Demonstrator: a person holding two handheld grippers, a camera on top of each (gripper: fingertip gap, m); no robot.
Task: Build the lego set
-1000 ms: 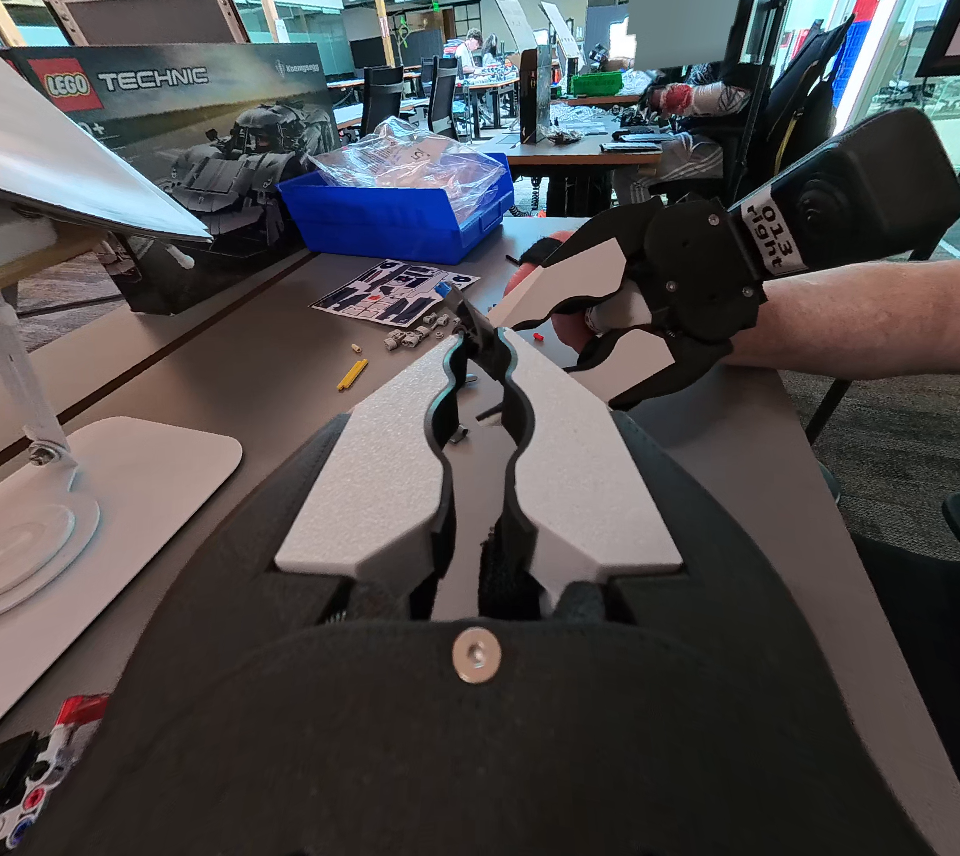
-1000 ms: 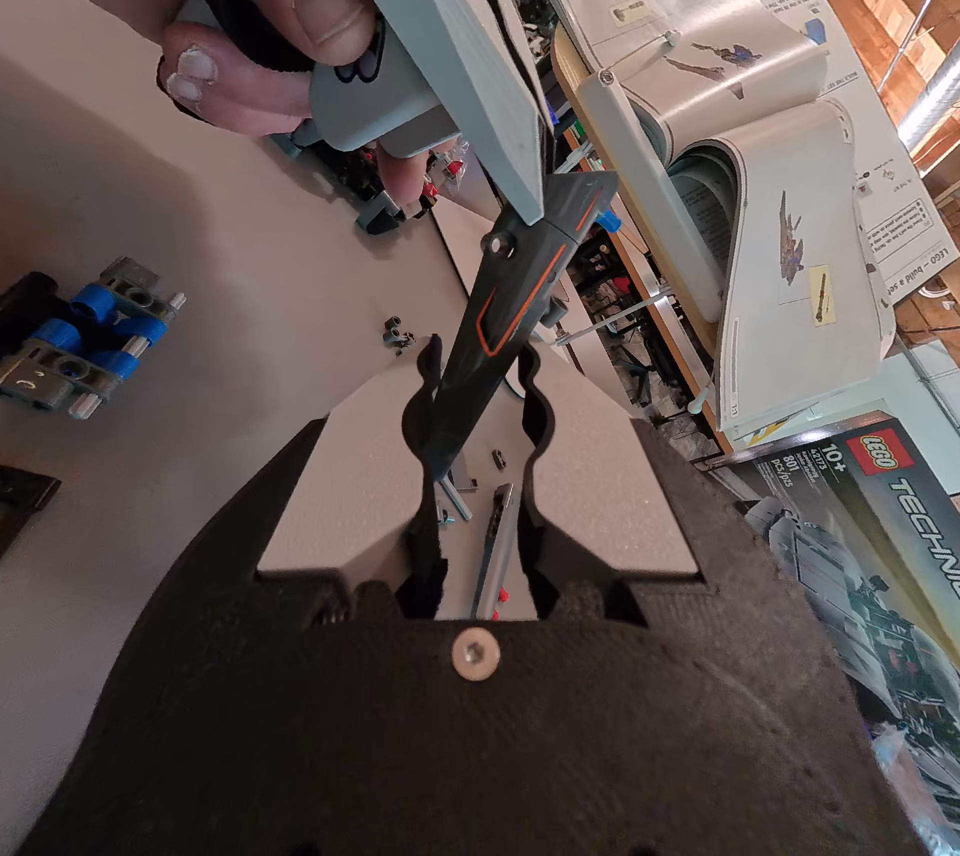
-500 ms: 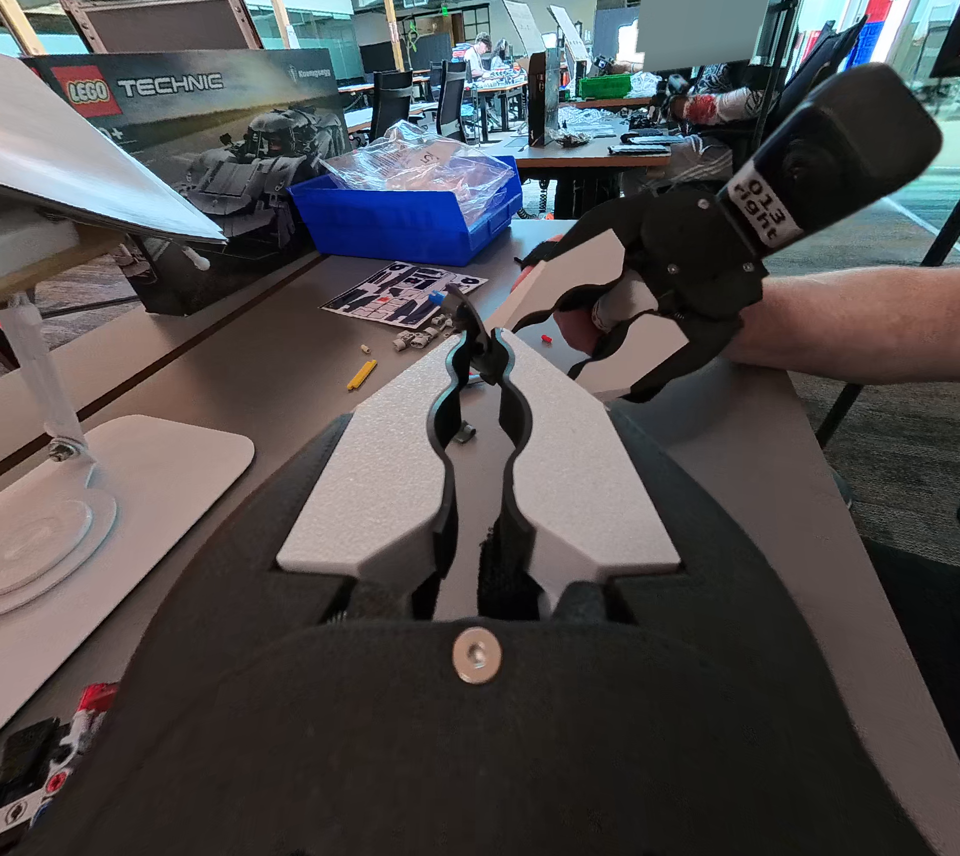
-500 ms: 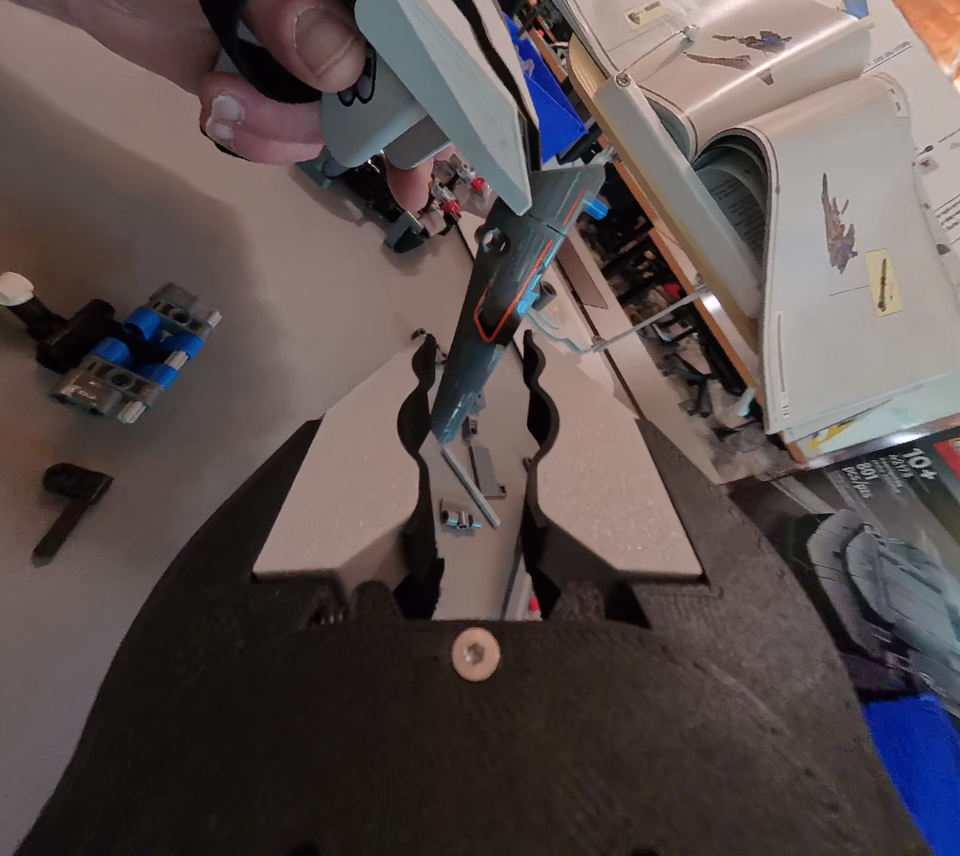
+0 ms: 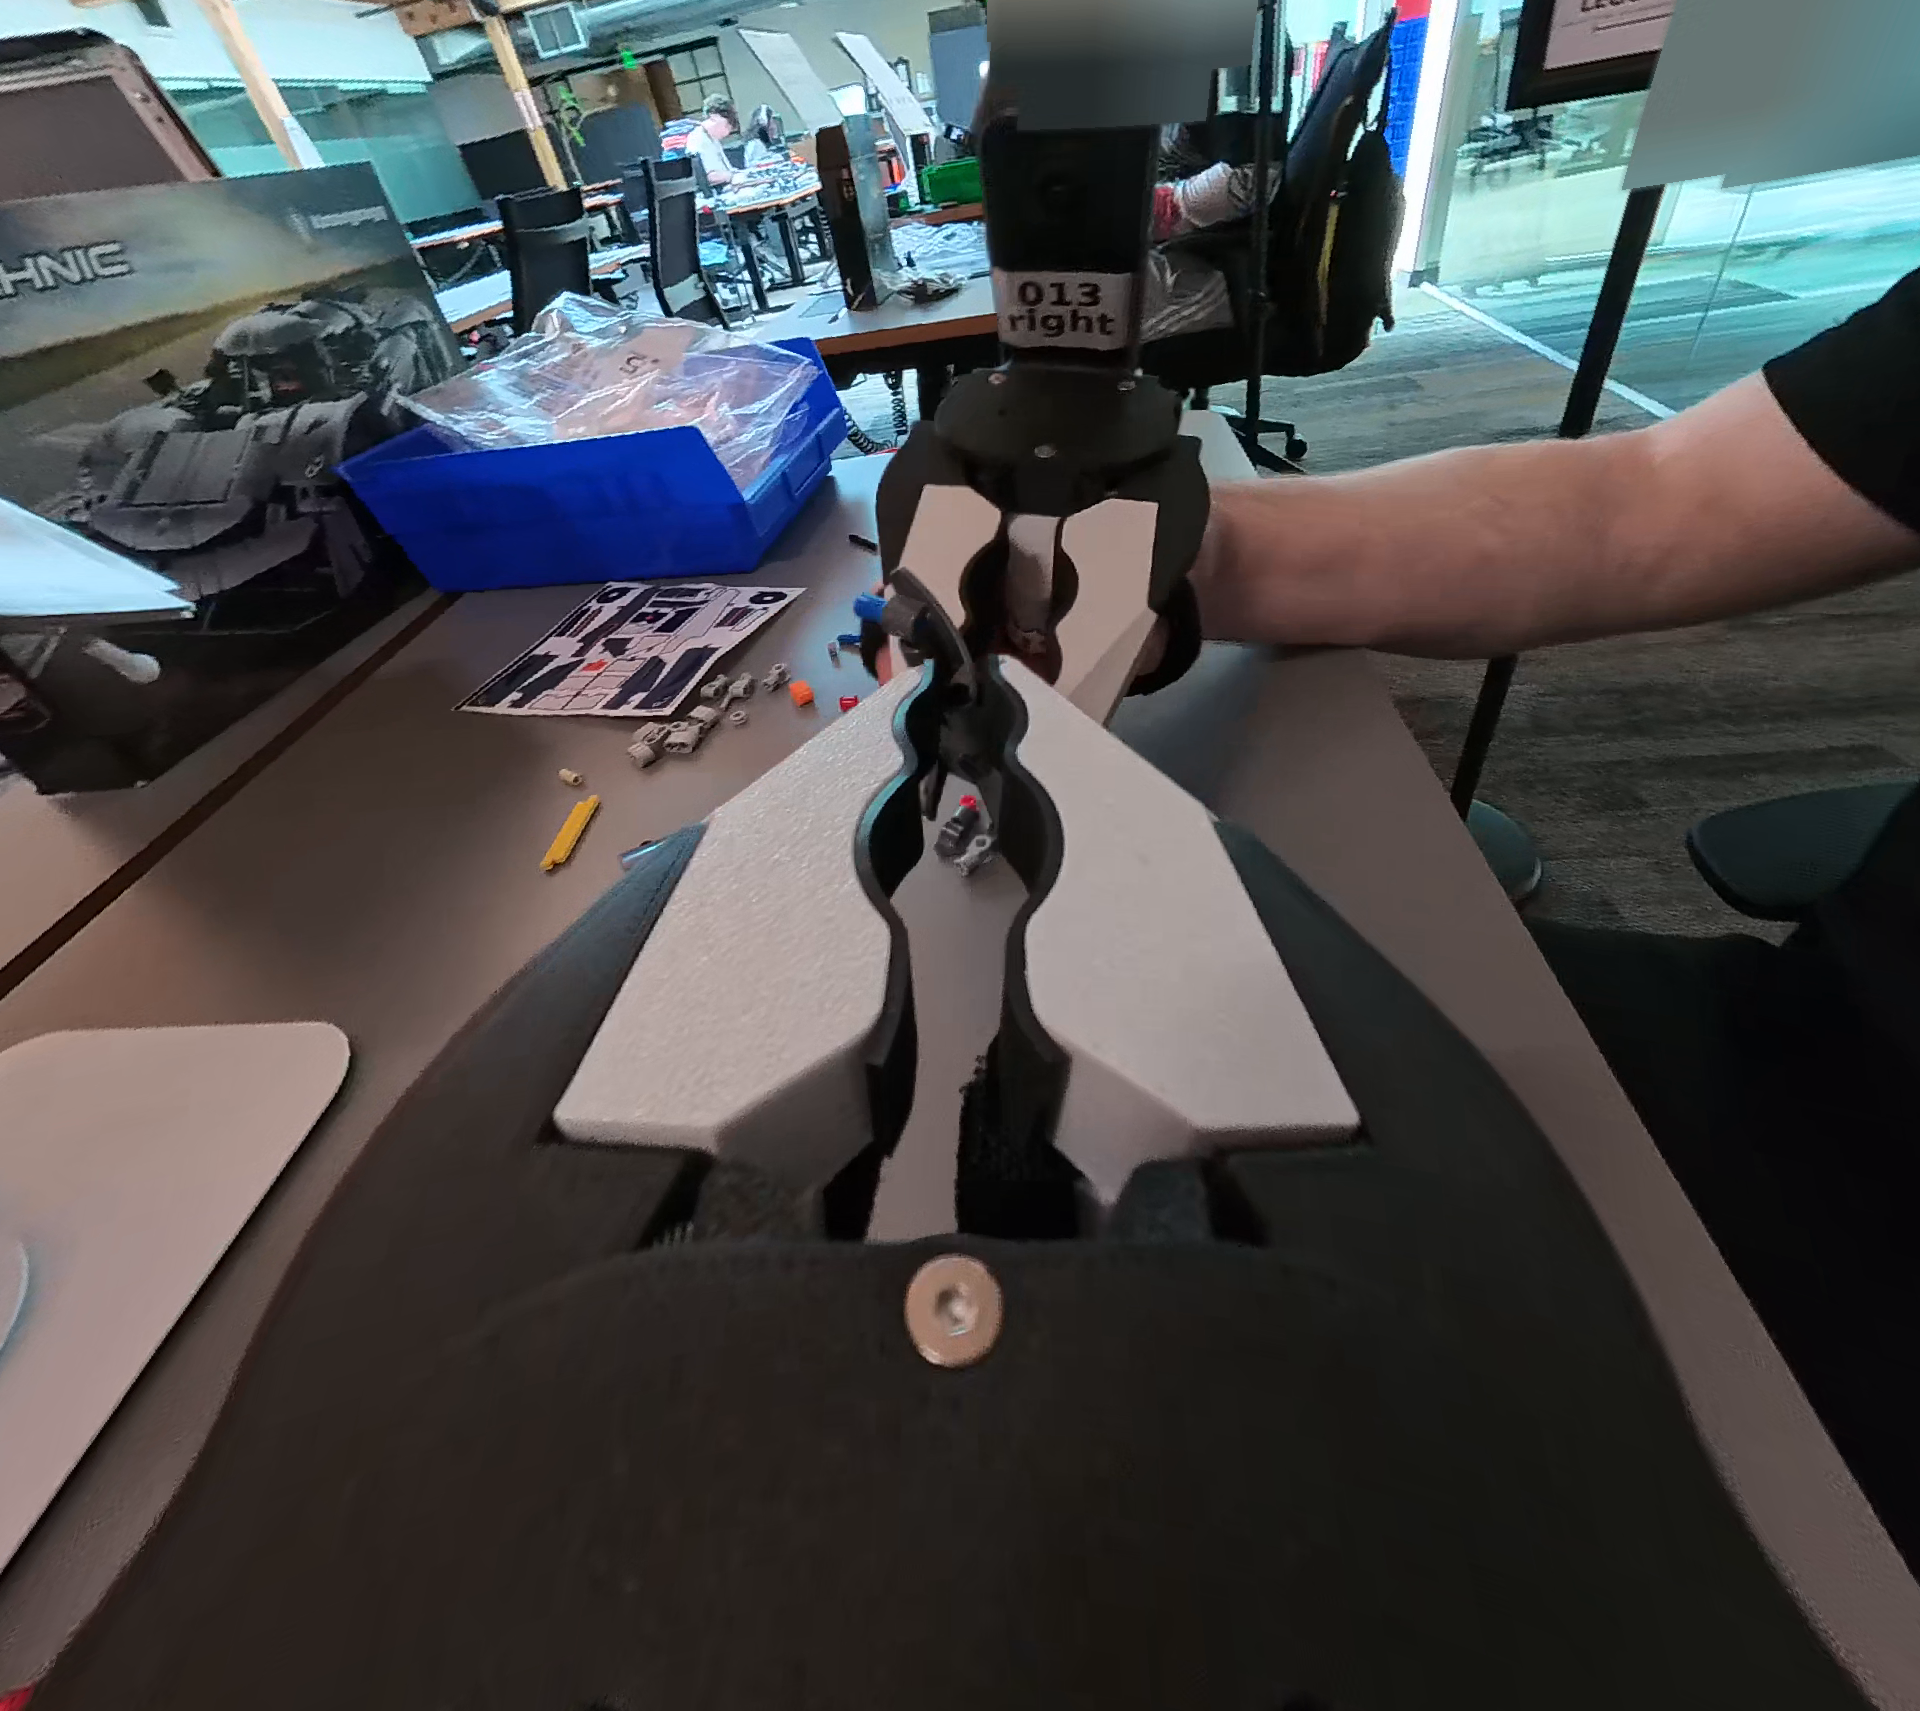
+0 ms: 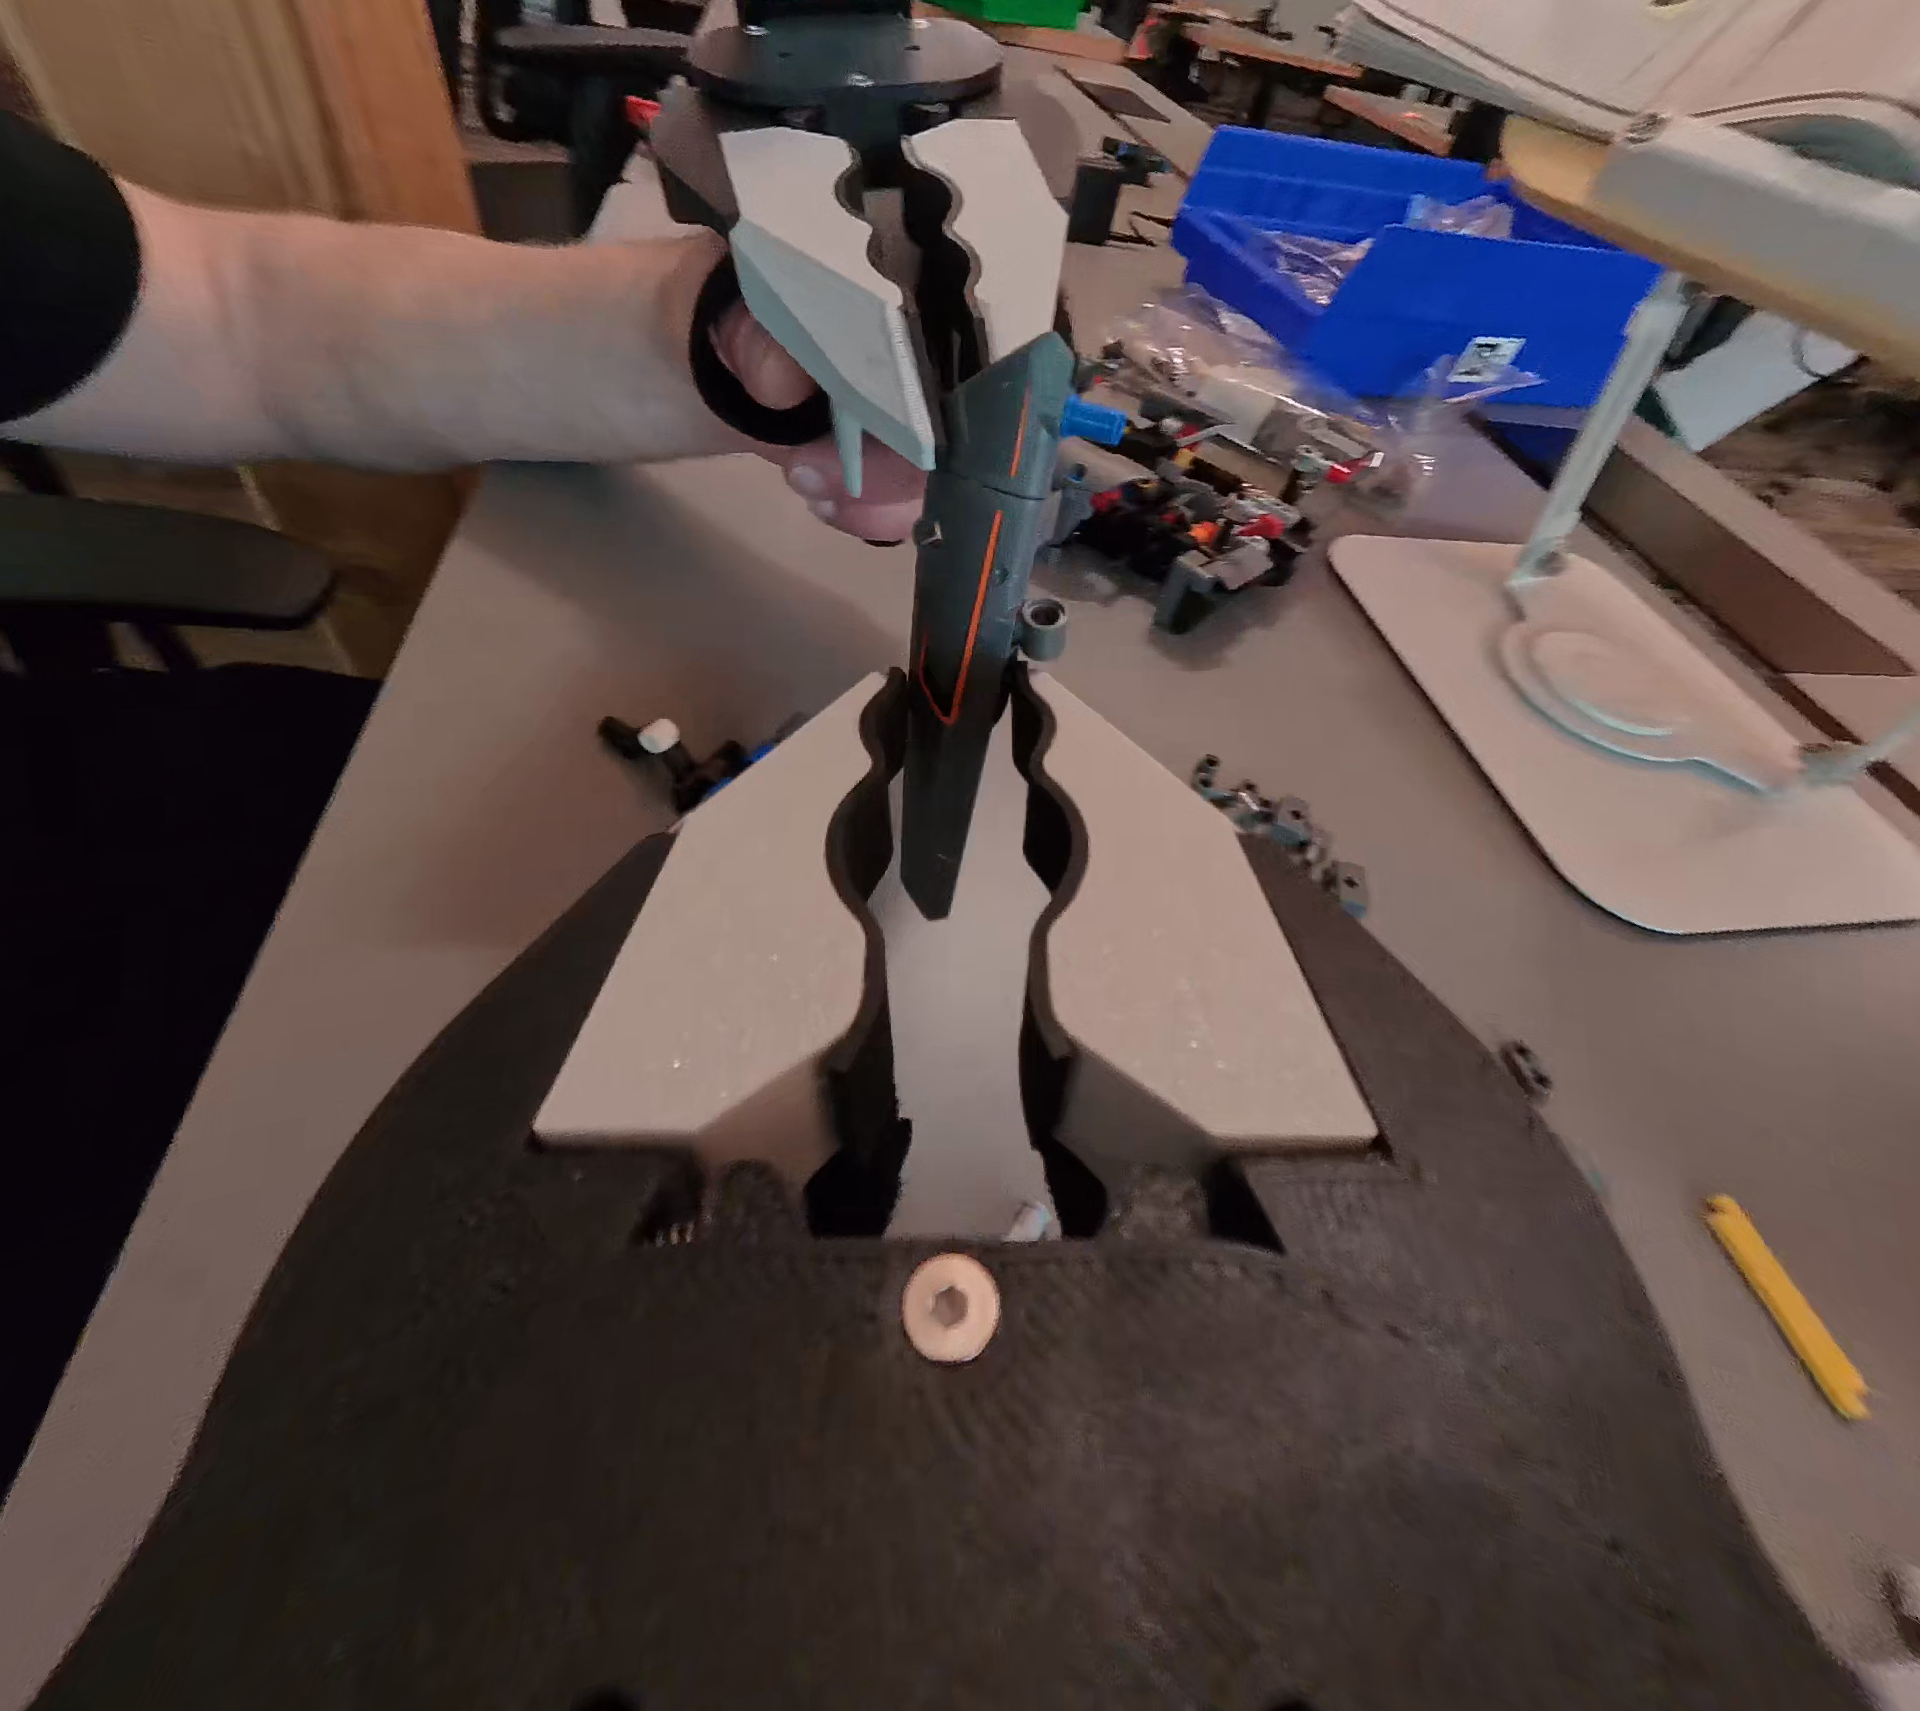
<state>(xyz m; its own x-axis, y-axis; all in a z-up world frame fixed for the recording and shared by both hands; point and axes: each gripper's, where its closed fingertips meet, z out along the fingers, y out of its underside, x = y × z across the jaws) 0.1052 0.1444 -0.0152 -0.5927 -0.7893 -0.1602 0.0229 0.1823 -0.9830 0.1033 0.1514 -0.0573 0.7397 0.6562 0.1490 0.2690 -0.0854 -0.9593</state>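
A long dark grey panel (image 6: 956, 622) with an orange line, a blue pin and a grey connector stands between the two grippers above the table. My left gripper (image 5: 956, 693) is shut on one end of it (image 5: 935, 653); in the right wrist view the left gripper (image 6: 935, 373) grips the panel's far end. My right gripper (image 6: 953, 682) faces the left one head-on, and its jaws press on the panel's near end. In the left wrist view the right gripper (image 5: 1023, 612) shows straight ahead, held by a hand.
On the table are a blue bin (image 5: 592, 508) of bags, a sticker sheet (image 5: 634, 653), small grey parts (image 5: 675, 731), a yellow axle (image 5: 569, 833) and the set's box (image 5: 208, 414). A partly built assembly (image 6: 1195, 529), a booklet stand base (image 6: 1621, 726) and a small blue-black piece (image 6: 686, 757) lie nearby. One gripper's finger ends stand about 4 cm off the other's. It is some 11 cm from my right tips to the small blue-black piece (image 6: 686, 757).
The right gripper has swung round to face the left gripper head-on and its jaws have narrowed onto the panel. The left gripper still holds the panel.
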